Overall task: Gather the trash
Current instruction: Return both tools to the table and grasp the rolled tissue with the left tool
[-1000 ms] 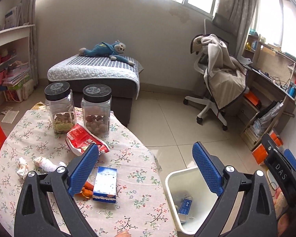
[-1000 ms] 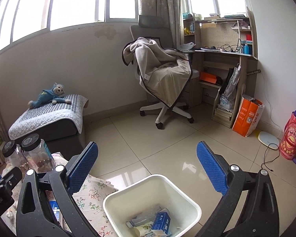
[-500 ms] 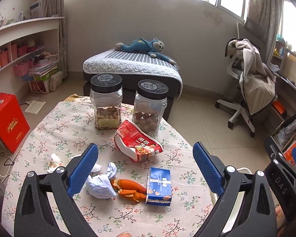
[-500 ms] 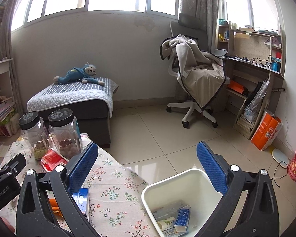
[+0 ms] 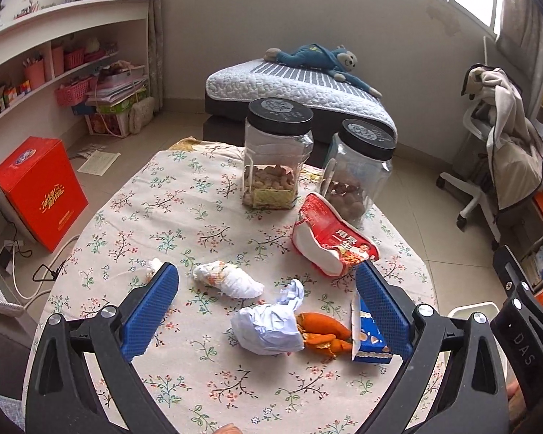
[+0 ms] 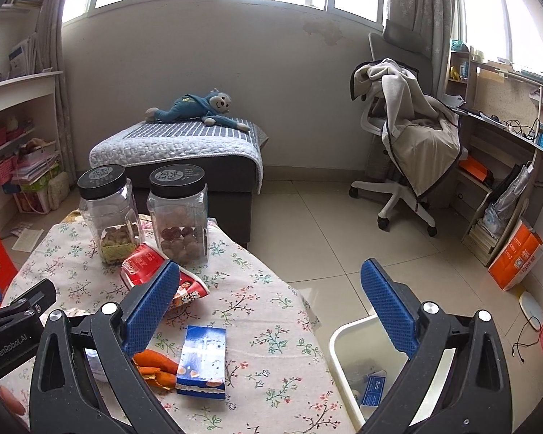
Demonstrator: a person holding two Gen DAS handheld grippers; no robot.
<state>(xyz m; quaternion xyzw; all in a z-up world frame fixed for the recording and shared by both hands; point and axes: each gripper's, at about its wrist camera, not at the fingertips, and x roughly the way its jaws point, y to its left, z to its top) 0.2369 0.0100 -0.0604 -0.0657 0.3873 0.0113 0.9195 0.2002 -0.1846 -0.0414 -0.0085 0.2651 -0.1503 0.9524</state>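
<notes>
Grippers gape wide, both empty; left gripper [image 5: 268, 305] hovers over crumpled paper [image 5: 269, 323], blue box [image 5: 367, 332] at three o'clock; right gripper [image 6: 268, 305] above table [image 6: 271, 311], bin [image 6: 347, 340] at four o'clock.

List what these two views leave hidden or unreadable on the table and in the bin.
- White bin, right wrist view: its contents are mostly behind the right gripper; the left wrist view shows only a rim sliver.
- Blue box, left wrist view: partly covered by the left gripper.
- Orange peel, right wrist view: partly behind a jaw.
- Jar lid print: too small to read.
</notes>
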